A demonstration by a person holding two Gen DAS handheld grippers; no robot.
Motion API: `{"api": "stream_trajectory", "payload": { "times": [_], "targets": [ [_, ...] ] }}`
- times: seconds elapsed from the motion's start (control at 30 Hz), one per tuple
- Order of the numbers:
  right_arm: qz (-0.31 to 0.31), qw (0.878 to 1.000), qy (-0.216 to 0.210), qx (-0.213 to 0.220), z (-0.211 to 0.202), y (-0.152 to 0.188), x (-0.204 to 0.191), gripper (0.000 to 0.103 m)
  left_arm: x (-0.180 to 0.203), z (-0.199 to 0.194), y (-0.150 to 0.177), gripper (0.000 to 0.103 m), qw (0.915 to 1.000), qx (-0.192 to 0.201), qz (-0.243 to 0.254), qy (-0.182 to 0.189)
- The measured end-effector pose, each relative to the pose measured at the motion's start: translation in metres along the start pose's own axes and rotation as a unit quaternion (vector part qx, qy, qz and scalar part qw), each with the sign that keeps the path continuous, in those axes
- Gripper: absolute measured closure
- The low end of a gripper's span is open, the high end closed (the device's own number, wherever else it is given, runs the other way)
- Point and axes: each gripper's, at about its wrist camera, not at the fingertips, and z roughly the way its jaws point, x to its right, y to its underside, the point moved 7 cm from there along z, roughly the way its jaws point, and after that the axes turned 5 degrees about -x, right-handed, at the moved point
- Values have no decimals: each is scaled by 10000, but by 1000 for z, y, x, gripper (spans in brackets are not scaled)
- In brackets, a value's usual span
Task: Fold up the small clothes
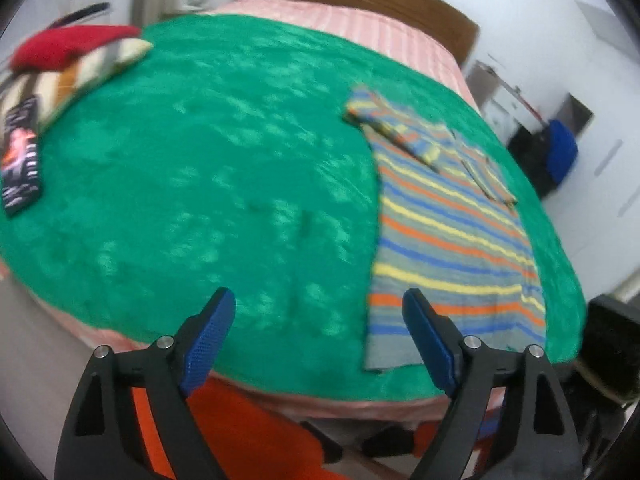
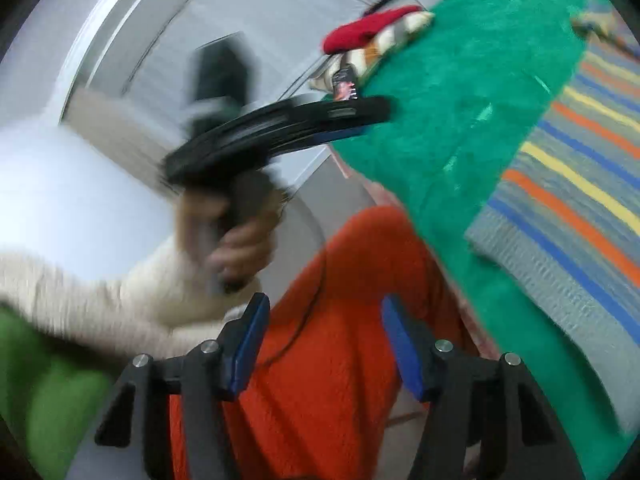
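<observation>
left wrist view: striped shirt [image 1: 452, 248] lies flat on the green blanket [image 1: 200, 160], toward its right side, sleeves already turned in over the body, so the piece reads as partly folded; bottom hem sits near the blanket edge closest to the person. left gripper [image 1: 318, 308] has its blue pads apart with nothing between them, hovering above the near blanket edge just beside the hem, angled down at the bed. folded pile with a red garment [image 1: 64, 46] on top sits at the far left corner, well apart from the shirt, likely the finished stack

right wrist view: right gripper [image 2: 322, 326] also stands apart and empty, aimed at the person's orange trousers [image 2: 340, 320] off the bed edge, shirt at frame right. the left hand [image 2: 240, 244] wraps the other tool's handle, cream sleeve behind it. judgement: both tools free, between grasps, next fold likely from the hem
</observation>
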Motion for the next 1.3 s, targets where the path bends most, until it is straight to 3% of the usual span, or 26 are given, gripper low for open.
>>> {"api": "stream_trajectory", "payload": {
  "times": [0.1, 0.13, 0.2, 0.23, 0.27, 0.37, 0.43, 0.5, 0.57, 0.6, 0.63, 0.8, 0.87, 0.93, 1.07, 1.2, 1.3],
  "targets": [
    [303, 9927, 1067, 464, -60, 26, 23, 44, 37, 31, 12, 17, 9961, -275, 807, -237],
    [491, 9888, 1243, 671, -81, 32, 32, 44, 44, 39, 15, 17, 9939, -353, 982, -367],
    [1279, 9643, 1809, 1450, -151, 56, 65, 43, 53, 60, 23, 28, 9897, -631, 1168, -532],
    [1890, 9343, 2371, 1873, -195, 81, 90, 42, 55, 69, 27, 32, 9886, -783, 1177, -511],
    [2297, 9118, 2699, 2073, -224, 104, 105, 42, 57, 75, 31, 40, 9881, -905, 1155, -456],
    [3018, 8796, 2931, 2220, -258, 153, 125, 42, 62, 85, 37, 56, 9873, -1015, 1152, -414],
    [3131, 8792, 2862, 2170, -251, 165, 127, 42, 68, 87, 36, 69, 9866, -1015, 1219, -387],
    [3136, 8901, 2605, 2039, -227, 161, 129, 45, 75, 88, 38, 89, 9853, -1052, 1308, -328],
    [3048, 9022, 2443, 1832, -200, 146, 136, 54, 77, 92, 37, 97, 9840, -1064, 1390, -342],
    [2978, 9060, 2502, 1669, -190, 142, 143, 72, 77, 91, 36, 98, 9839, -1068, 1387, -352],
    [2904, 9006, 2877, 1475, -182, 145, 148, 97, 75, 88, 34, 99, 9843, -1075, 1354, -359],
    [2858, 8770, 3644, 1283, -221, 154, 114, 97, 62, 50, 29, 100, 9880, -908, 1233, -196],
    [2888, 8755, 3662, 1267, -240, 163, 96, 97, 65, 48, 30, 100, 9874, -964, 1249, -77],
    [2906, 8757, 3681, 1152, -247, 168, 89, 97, 72, 56, 36, 100, 9833, -1049, 1463, -259],
    [3003, 8706, 3823, 750, -225, 175, 110, 97, 71, 70, 49, 100, 9768, -1214, 1673, -570],
    [3340, 8543, 3913, 739, -216, 190, 146, 97, 59, 91, 50, 100, 9771, -1280, 1556, -688],
    [3582, 8509, 3747, 854, -205, 193, 169, 97, 57, 104, 48, 100, 9769, -1255, 1546, -769]
  ]
}}
